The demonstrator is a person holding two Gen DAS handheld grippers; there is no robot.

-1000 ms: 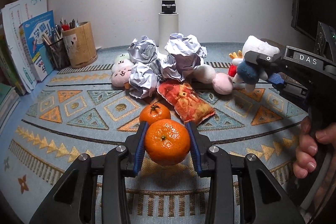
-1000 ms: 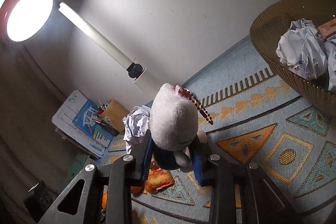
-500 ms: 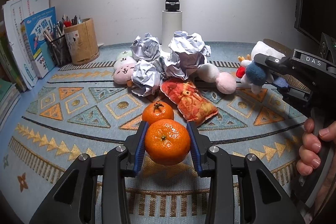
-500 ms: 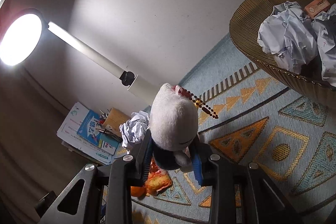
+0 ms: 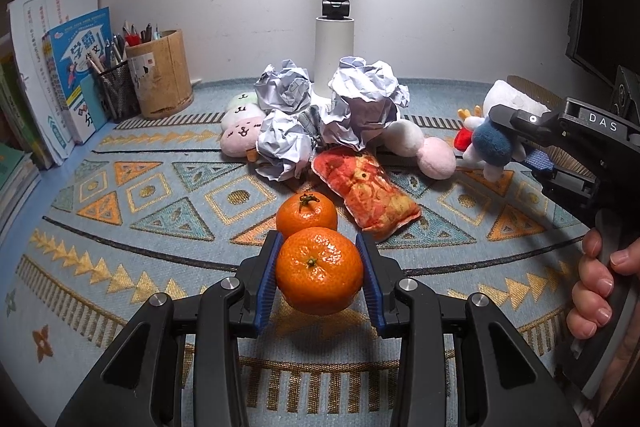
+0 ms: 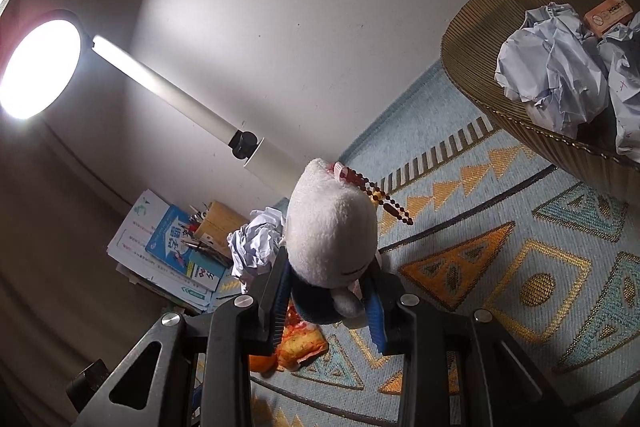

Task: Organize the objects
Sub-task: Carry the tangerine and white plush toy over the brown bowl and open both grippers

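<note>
A mandarin [image 5: 319, 270] is clamped between the blue pads of the left gripper [image 5: 320, 277], held just above the patterned table mat [image 5: 160, 211]. A second mandarin [image 5: 307, 214] is seen on the mat directly behind it, with a red-and-yellow snack packet [image 5: 366, 193] lying just beside that fruit. Further back, crumpled paper balls [image 5: 362, 103] are heaped around the white lamp post [image 5: 335, 35], with pastel plush toys [image 5: 240, 133] pressed against them. A wooden pen holder [image 5: 160, 79] and upright books [image 5: 76, 75] are placed at the far left. The right gripper [image 6: 330, 303] is closed around the blue body of a white-headed plush doll [image 6: 330, 239], which is carried clear of the mat; a red bead chain [image 6: 380, 195] is attached to the doll's head. A woven basket [image 6: 480, 39] containing crumpled paper [image 6: 552, 67] and a small orange box [image 6: 608, 15] is seen at the upper right of the right wrist view. The person's hand [image 5: 600, 287] is wrapped around that gripper's handle.
</note>
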